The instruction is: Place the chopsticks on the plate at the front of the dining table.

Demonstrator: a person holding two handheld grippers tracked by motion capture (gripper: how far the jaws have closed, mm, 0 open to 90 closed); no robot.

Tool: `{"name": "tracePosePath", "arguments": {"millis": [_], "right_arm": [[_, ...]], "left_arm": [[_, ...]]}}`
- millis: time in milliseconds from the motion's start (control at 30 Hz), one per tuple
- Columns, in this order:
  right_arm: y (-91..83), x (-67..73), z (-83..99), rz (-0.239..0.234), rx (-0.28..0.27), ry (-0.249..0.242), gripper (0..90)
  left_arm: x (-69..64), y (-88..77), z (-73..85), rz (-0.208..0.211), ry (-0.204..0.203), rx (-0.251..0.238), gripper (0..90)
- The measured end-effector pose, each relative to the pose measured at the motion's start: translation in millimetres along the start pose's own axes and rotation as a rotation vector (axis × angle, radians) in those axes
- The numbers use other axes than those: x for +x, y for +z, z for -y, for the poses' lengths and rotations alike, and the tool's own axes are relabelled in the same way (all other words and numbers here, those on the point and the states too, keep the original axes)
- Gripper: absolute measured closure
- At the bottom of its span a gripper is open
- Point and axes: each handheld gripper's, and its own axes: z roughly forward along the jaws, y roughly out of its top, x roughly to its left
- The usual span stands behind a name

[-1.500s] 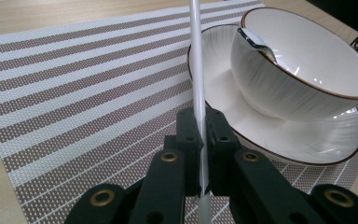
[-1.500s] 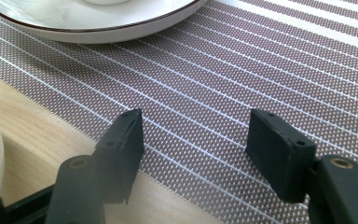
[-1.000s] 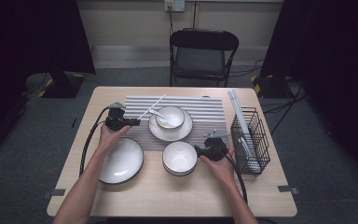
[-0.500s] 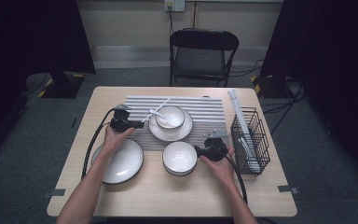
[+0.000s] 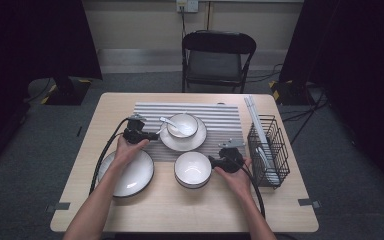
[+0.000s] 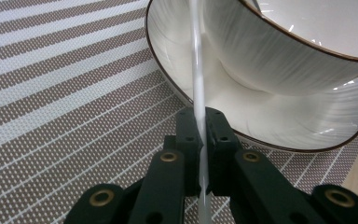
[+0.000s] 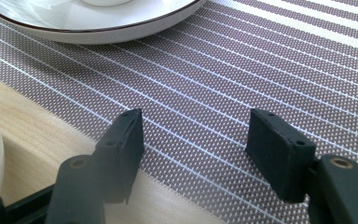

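Spoon (image 5: 170, 123) tip has dropped into the far bowl (image 5: 182, 125) since a second ago; left hand-held gripper (image 6: 200, 135) stays pinched tight on its handle. Right hand-held gripper (image 7: 193, 154) sits spread and empty over the striped mat (image 7: 242, 74). Looks like the placing step; next, loosen gently so it settles.

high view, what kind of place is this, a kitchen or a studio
Likely a studio set up for recording, not a kitchen: dark curtains hang at both sides, one folding chair stands behind the table, and tape marks sit on its near corners.
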Motion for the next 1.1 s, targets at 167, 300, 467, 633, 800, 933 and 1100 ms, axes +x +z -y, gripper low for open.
{"name": "tracePosePath", "arguments": {"millis": [167,300,467,633,800,933,1100], "right_arm": [[0.1,-0.2,0.0,0.000,0.000,-0.001,36.3],[0.0,0.0,0.0,0.000,0.000,0.000,36.2],[0.1,-0.2,0.0,0.000,0.000,-0.001,36.2],[0.1,-0.2,0.0,0.000,0.000,-0.001,36.2],[0.1,-0.2,0.0,0.000,0.000,-0.001,36.2],[0.1,-0.2,0.0,0.000,0.000,-0.001,36.2],[0.1,-0.3,0.0,-0.002,0.000,-0.001,36.2]], "left_arm": [[0.6,1.2,0.7,0.004,0.000,0.000,85.6],[0.3,0.6,0.3,-0.001,0.004,0.000,79.6],[3.0,-2.9,-0.5,-0.010,-0.005,-0.008,69.3],[5.6,-9.1,-1.1,0.002,-0.004,-0.021,62.3],[6.2,-14.3,-1.8,0.029,-0.010,-0.036,58.8],[5.2,-21.7,-2.2,0.009,0.021,-0.013,54.6],[1.9,-31.3,-3.1,0.012,0.028,-0.015,45.7]]}}
